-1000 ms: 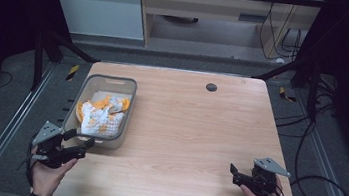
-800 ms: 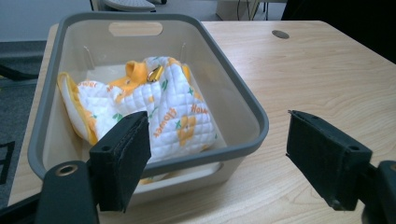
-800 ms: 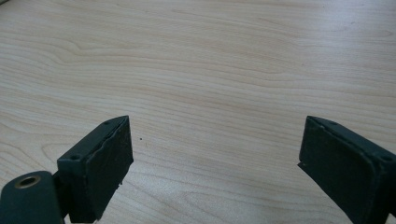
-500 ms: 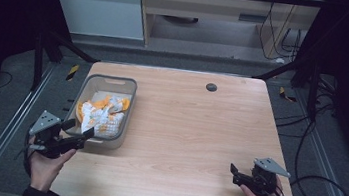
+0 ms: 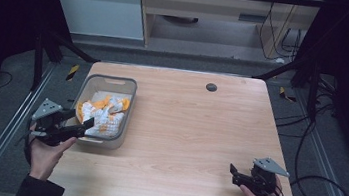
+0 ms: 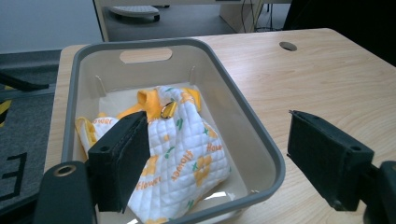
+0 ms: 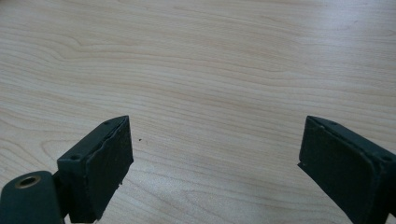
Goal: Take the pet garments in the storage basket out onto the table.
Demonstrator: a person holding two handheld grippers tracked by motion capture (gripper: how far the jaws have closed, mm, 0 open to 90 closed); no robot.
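Observation:
A grey plastic basket (image 5: 110, 78) stands at the table's left side and holds a crumpled white quilted cloth with yellow flowers (image 5: 103, 112). My left gripper (image 5: 83, 127) is at the basket's near left corner, pointing into it, open. In the left gripper view its jaws straddle the basket's near rim (image 6: 243, 112), with the left jaw over the cloth (image 6: 187, 149) and the left gripper (image 6: 224, 154) holding nothing. My right gripper (image 5: 234, 175) rests low at the table's near right, open; in its own view the right gripper (image 7: 215, 158) has bare wood between its jaws.
The light wood table (image 5: 199, 126) has a round cable hole (image 5: 211, 87) near its far edge. Dark frame posts and floor cables surround the table. A cable trails from the right gripper off the table's near right corner.
My left gripper has moved left and away from the person, up to the basket's near left corner. The right gripper has stayed put.

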